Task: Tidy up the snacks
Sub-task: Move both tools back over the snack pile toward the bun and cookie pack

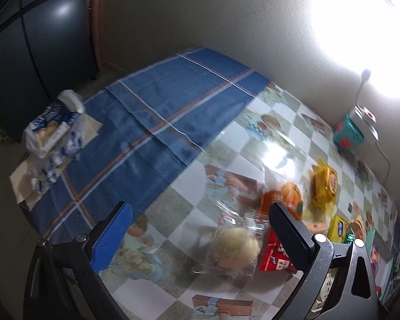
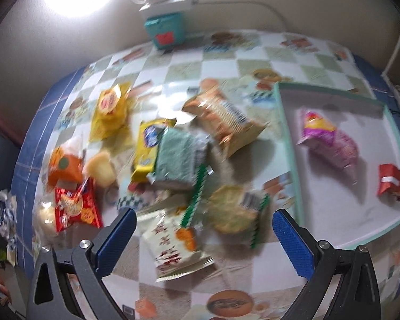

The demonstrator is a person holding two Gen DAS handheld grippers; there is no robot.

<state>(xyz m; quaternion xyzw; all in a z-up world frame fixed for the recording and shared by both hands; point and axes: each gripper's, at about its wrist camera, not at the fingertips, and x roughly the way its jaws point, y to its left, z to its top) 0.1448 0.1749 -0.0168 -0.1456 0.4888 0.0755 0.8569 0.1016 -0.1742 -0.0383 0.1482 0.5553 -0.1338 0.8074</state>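
Lying between the open right hand-held gripper (image 2: 205,229) fingers: white snack packet (image 2: 173,242).

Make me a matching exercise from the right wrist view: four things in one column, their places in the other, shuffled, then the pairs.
Things:
1. pink snack bag
2. teal box
3. red packet with round crackers
4. white packet with red characters

Places:
A. far edge of the table, by the wall
B. between the right gripper's open fingers
C. inside the tray
D. left side of the snack pile

Pairs: 1-C, 2-A, 3-D, 4-B
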